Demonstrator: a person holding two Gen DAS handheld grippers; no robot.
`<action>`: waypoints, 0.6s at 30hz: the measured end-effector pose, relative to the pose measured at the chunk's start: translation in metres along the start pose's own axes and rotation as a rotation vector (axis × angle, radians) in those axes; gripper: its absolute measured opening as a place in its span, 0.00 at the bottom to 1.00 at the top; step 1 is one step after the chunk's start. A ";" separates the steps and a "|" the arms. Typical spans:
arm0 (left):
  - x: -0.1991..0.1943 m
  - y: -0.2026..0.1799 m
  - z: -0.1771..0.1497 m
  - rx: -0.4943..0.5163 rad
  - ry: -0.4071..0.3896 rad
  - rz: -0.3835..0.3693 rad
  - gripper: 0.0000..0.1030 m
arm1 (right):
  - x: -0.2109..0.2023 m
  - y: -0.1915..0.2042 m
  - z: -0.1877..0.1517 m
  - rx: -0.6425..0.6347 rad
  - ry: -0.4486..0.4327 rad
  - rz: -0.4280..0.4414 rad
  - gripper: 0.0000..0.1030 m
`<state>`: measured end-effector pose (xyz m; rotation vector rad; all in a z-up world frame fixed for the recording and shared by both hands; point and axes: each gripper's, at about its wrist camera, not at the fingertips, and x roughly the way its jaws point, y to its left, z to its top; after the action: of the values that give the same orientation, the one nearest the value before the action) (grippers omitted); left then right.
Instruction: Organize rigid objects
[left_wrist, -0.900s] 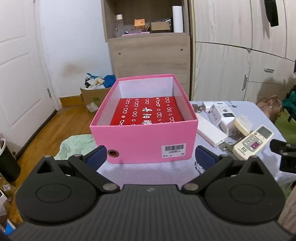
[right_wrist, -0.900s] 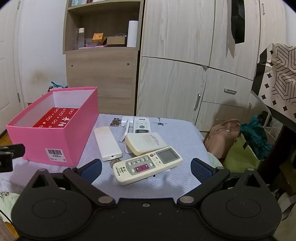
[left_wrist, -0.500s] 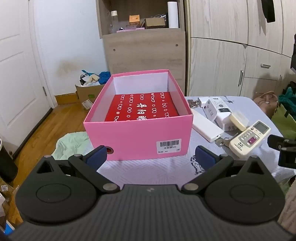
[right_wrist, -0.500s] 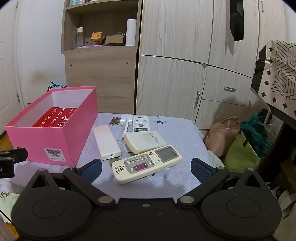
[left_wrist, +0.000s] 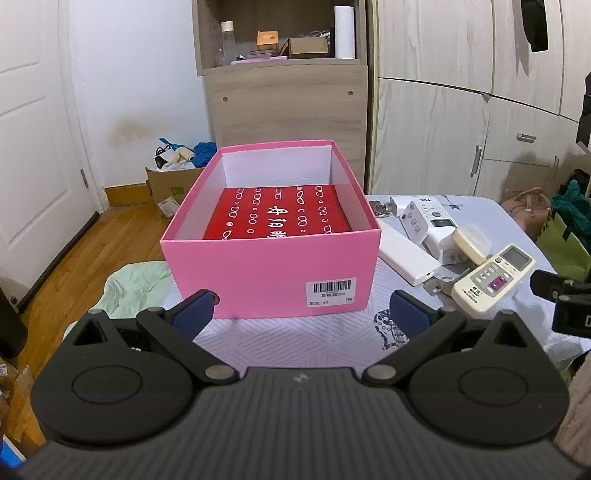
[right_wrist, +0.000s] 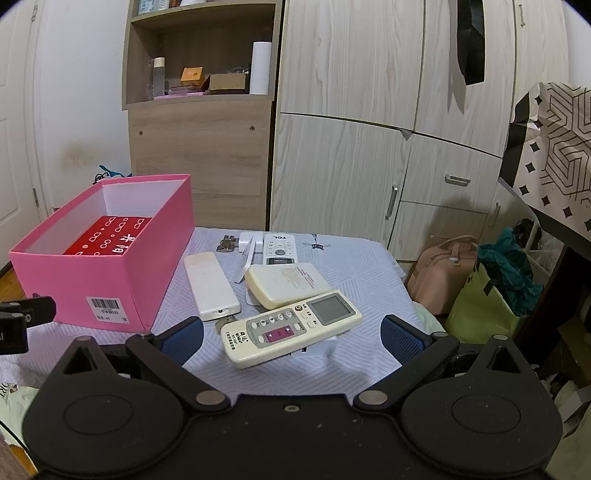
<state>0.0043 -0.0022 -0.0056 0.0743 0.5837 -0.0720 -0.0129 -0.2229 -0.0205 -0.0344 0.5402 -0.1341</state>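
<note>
A pink open box (left_wrist: 273, 269) (right_wrist: 110, 280) stands on the cloth-covered table, with a red patterned box (left_wrist: 277, 218) lying inside it. Right of it lie several remotes: a cream remote with a screen (right_wrist: 291, 328) (left_wrist: 493, 275) nearest, a flat white one (right_wrist: 210, 284) (left_wrist: 404, 256), a face-down cream one (right_wrist: 288, 282), and a white TCL remote (right_wrist: 279, 249) (left_wrist: 430, 216) at the back. My left gripper (left_wrist: 301, 312) is open just in front of the pink box. Wide open too, my right gripper (right_wrist: 291, 334) has the screen remote lying between its fingertips, untouched.
Keys (right_wrist: 226, 243) and a white plug (right_wrist: 248, 247) lie behind the remotes. Wardrobe doors (right_wrist: 332, 166) and a shelf unit (right_wrist: 201, 99) stand behind the table. A pink bag (right_wrist: 443, 273) and green bag (right_wrist: 484, 295) sit on the floor at right; a cardboard box (left_wrist: 168, 184) at left.
The left gripper has drawn back and tilted a little, so the pink box sits lower and smaller in its view. The right gripper has barely shifted. Both stay open.
</note>
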 end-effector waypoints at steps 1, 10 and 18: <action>0.000 0.000 0.000 0.001 0.000 0.000 1.00 | 0.000 0.000 0.000 0.000 0.000 0.001 1.00; 0.000 0.000 -0.001 0.007 0.005 -0.018 1.00 | 0.000 0.001 0.000 0.002 -0.002 0.005 1.00; 0.002 0.000 0.000 0.015 0.014 -0.028 1.00 | 0.001 0.002 -0.001 -0.005 0.001 0.001 1.00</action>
<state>0.0060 -0.0026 -0.0073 0.0816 0.5984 -0.1031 -0.0119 -0.2209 -0.0218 -0.0393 0.5413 -0.1315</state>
